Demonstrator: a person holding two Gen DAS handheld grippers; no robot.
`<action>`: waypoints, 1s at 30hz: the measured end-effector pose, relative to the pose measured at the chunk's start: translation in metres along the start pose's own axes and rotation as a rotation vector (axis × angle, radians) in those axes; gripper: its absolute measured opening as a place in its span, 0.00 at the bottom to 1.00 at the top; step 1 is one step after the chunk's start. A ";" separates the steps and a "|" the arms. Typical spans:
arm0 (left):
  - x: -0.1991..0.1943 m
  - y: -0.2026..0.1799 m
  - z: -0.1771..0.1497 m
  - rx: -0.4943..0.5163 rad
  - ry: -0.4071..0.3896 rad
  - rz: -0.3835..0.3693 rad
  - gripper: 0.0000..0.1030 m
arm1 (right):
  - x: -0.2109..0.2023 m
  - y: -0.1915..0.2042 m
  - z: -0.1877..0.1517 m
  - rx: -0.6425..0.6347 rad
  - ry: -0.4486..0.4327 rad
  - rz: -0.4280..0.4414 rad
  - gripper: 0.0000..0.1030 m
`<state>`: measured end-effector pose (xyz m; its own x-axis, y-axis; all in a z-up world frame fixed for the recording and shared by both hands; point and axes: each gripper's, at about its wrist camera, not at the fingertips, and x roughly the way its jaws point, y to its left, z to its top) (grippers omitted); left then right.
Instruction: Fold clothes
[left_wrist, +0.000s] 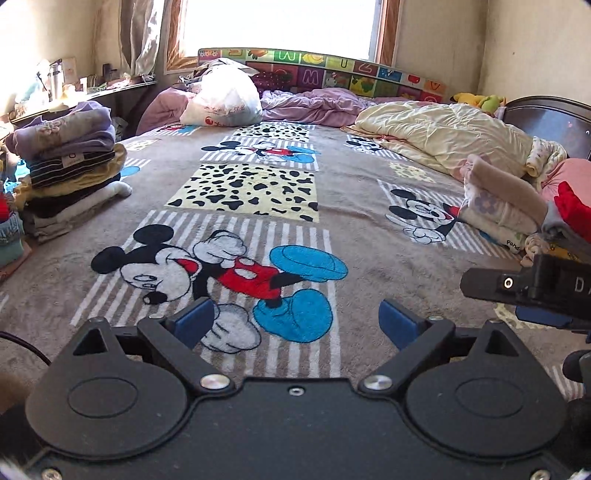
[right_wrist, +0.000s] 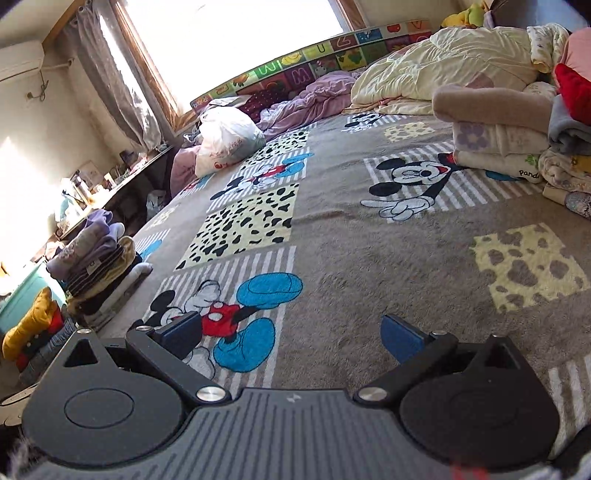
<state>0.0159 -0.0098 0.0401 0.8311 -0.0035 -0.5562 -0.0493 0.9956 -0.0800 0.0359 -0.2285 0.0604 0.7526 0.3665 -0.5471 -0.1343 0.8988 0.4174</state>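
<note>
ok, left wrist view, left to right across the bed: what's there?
Folded clothes stack → white plastic bag → cream quilt → unfolded clothes pile → right gripper at the edge.

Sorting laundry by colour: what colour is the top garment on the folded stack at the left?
Light purple garment with a faint flower print, seen best in the left wrist view.

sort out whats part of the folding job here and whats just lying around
Job: folded stack, unfolded pile, left tongs and right tongs, both open and empty.

Lying about: white bag, cream quilt, purple duvet, plush toy.
</note>
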 end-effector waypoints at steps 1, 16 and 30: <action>-0.002 0.001 0.001 0.006 0.001 0.004 0.99 | 0.001 0.004 -0.005 -0.013 0.008 -0.007 0.99; -0.031 0.015 -0.002 0.027 -0.016 0.039 1.00 | -0.019 0.029 -0.029 -0.098 0.007 -0.088 1.00; -0.032 0.025 -0.009 0.016 0.046 0.047 1.00 | -0.017 0.034 -0.041 -0.123 0.027 -0.113 1.00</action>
<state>-0.0168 0.0145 0.0481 0.8014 0.0390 -0.5968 -0.0783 0.9961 -0.0401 -0.0081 -0.1947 0.0540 0.7503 0.2661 -0.6052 -0.1291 0.9568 0.2607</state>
